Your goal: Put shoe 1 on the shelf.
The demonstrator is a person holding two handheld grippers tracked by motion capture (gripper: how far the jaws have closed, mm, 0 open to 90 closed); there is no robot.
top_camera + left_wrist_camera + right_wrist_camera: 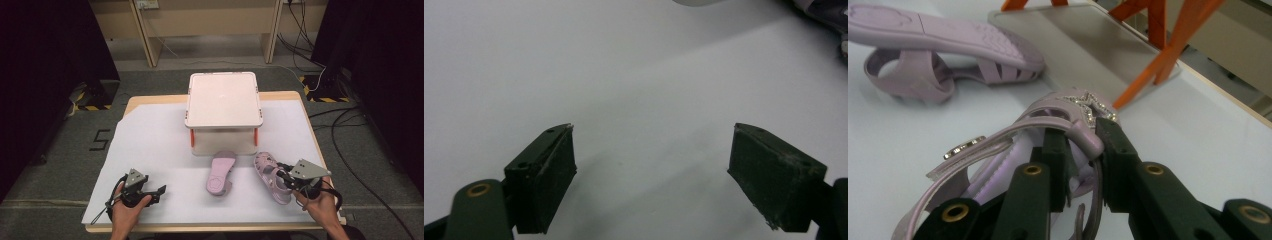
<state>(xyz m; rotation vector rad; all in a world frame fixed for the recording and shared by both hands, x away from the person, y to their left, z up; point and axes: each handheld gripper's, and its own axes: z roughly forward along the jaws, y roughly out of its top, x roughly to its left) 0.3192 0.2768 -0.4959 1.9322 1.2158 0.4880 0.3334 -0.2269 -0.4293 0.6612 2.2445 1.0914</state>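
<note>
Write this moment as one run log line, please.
right tool: shut on sandal strap | left tool: open, over white sheet | second sandal: sole up, before rack

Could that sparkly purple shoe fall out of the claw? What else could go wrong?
Maybe. The right claw pinches the sandal only by a thin strap, so it could slip or swing when lifted. A swinging shoe might bump the upside-down sandal or the white rack and its orange legs close by. The left claw is open and holds nothing, so it can't steady the shoe.
</note>
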